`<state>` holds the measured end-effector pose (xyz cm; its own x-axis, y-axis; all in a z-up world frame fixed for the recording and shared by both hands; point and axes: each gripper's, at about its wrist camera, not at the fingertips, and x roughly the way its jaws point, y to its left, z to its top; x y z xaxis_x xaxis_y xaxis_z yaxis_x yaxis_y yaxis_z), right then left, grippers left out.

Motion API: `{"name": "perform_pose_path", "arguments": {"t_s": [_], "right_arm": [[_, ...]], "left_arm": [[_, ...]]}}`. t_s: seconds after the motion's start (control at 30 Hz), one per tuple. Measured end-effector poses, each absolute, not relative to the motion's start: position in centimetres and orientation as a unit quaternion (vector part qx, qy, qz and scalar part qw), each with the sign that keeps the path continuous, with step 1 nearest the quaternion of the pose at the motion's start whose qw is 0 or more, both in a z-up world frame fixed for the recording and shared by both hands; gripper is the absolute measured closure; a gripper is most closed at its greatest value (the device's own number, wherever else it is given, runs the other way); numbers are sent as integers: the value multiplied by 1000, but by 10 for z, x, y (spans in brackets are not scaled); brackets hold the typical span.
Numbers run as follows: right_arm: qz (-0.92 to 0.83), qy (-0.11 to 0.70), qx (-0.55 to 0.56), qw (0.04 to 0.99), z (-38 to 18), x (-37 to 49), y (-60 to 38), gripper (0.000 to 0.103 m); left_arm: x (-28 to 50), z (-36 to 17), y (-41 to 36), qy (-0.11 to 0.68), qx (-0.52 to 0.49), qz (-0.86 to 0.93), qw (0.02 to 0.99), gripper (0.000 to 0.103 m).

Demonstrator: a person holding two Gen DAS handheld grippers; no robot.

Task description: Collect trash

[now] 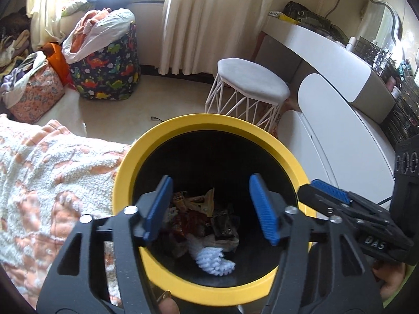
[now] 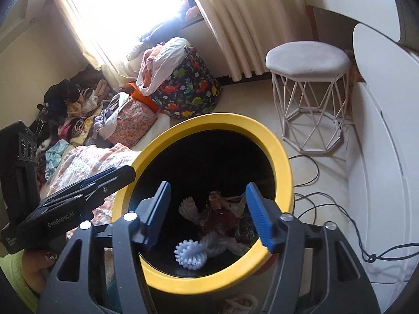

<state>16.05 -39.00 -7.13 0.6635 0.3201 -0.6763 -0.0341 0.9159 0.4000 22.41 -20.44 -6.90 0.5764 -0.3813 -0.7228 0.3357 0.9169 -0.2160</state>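
A black trash bin with a yellow rim [image 1: 146, 141] stands on the floor; it also shows in the right wrist view [image 2: 284, 157]. Inside lie crumpled snack wrappers [image 1: 201, 209] and a pale blue knobbly fluffy item [image 1: 214, 260], which also shows in the right wrist view [image 2: 189, 255] next to the wrappers [image 2: 222, 214]. My left gripper [image 1: 210, 208] hangs open and empty over the bin mouth. My right gripper [image 2: 209, 216] is open and empty above the bin too. Each gripper shows at the other view's edge.
A peach and white fleece blanket [image 1: 47, 183] lies left of the bin. A white wire stool [image 1: 251, 83] stands behind it, and a white dressing table [image 1: 340, 83] at the right. Fabric bags of laundry [image 1: 110, 60] sit by the curtains. Cables [image 2: 340, 209] run across the floor.
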Motion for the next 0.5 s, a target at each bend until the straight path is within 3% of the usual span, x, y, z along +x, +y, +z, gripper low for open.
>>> {"name": "perform_pose_path", "arguments": {"t_s": [0.1, 0.23, 0.27, 0.5], "right_arm": [[94, 389, 165, 901, -64, 155, -385, 34], [92, 371, 145, 913, -56, 148, -377, 20], [90, 365, 137, 916, -54, 144, -374, 17], [91, 306, 110, 941, -37, 125, -353, 7]], "left_arm": [[221, -66, -196, 407, -30, -190, 893, 25], [211, -56, -180, 384, -36, -170, 907, 17], [208, -54, -175, 377, -37, -164, 911, 11], [181, -39, -144, 340, -42, -139, 929, 11]]}}
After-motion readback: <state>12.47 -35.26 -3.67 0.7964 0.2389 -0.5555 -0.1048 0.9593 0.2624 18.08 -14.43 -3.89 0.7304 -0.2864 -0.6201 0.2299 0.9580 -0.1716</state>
